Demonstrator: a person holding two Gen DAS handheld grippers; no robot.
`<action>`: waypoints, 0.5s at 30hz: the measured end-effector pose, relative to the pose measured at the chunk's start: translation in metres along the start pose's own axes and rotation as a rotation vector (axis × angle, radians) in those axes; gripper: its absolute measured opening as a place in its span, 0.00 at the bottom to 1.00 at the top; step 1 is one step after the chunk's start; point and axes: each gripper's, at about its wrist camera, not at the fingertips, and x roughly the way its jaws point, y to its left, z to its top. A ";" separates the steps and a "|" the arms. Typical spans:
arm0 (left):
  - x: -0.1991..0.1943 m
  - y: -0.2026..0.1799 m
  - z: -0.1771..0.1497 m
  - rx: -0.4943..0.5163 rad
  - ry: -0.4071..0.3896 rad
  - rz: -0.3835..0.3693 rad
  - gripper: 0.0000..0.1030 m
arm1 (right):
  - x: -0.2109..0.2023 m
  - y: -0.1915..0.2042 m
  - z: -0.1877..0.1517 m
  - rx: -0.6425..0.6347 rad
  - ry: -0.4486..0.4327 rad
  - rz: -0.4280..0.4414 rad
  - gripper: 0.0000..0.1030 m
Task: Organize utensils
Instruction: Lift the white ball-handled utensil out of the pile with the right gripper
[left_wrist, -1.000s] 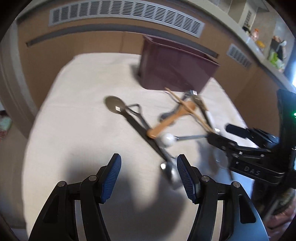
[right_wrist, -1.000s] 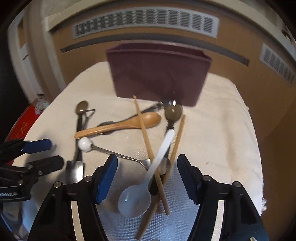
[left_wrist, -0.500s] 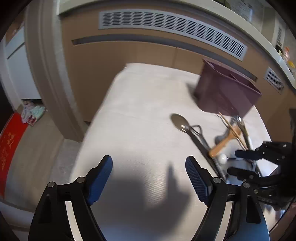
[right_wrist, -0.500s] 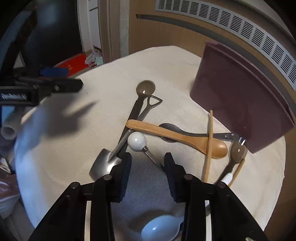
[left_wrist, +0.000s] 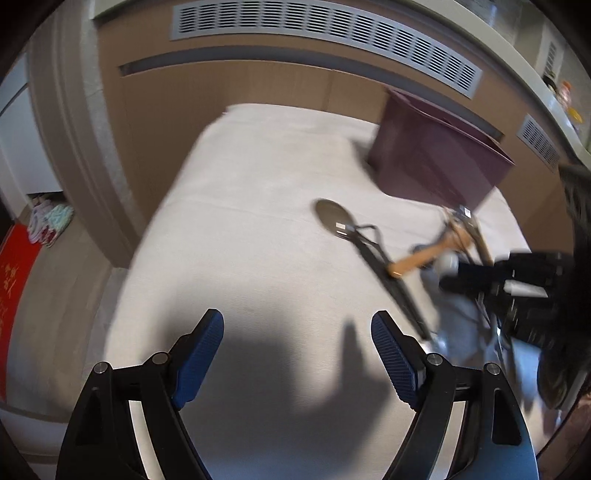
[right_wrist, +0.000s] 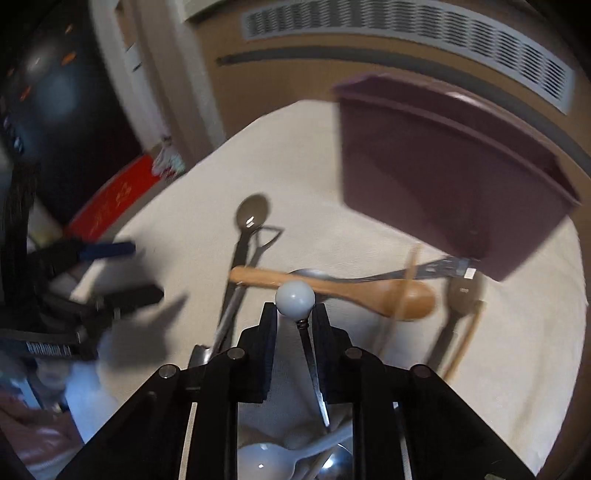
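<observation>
step: right gripper (right_wrist: 295, 325) is picking the steel utensil with the white ball end (right_wrist: 295, 297) out of the pile on the cloth-covered table (left_wrist: 258, 229)
right jaws: closing, thin steel shank sitting between the pads just below the ball; pads look near contact, full clamp not confirmed
left jaws: left gripper (left_wrist: 297, 345) is hovering over bare cloth, jaws wide apart, nothing between them
target location: ball end is lying over the handle of the wooden spoon (right_wrist: 351, 290), in the middle of the pile; dark maroon plastic bin (right_wrist: 454, 177) is standing at the far side of the table, just beyond the pile
next move, my read: finish the clamp, lift clear of the wooden spoon, carry to the bin
risk: thin shank may pivot in the pads
count: 1 bin, 1 wooden spoon, 1 ball-end utensil, 1 dark long-handled spoon (right_wrist: 251, 218), 1 white plastic spoon (right_wrist: 273, 461), 2 light wooden chopsticks (right_wrist: 406, 291) probably; rest too blurred to count
</observation>
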 end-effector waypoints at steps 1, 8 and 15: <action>0.000 -0.008 -0.003 0.018 0.006 -0.024 0.80 | -0.006 -0.007 -0.002 0.027 -0.013 -0.013 0.16; 0.006 -0.068 -0.025 0.170 0.039 -0.112 0.80 | -0.034 -0.054 -0.031 0.181 -0.059 -0.140 0.08; 0.010 -0.065 0.004 0.090 -0.003 -0.066 0.80 | -0.044 -0.055 -0.051 0.125 -0.107 -0.132 0.10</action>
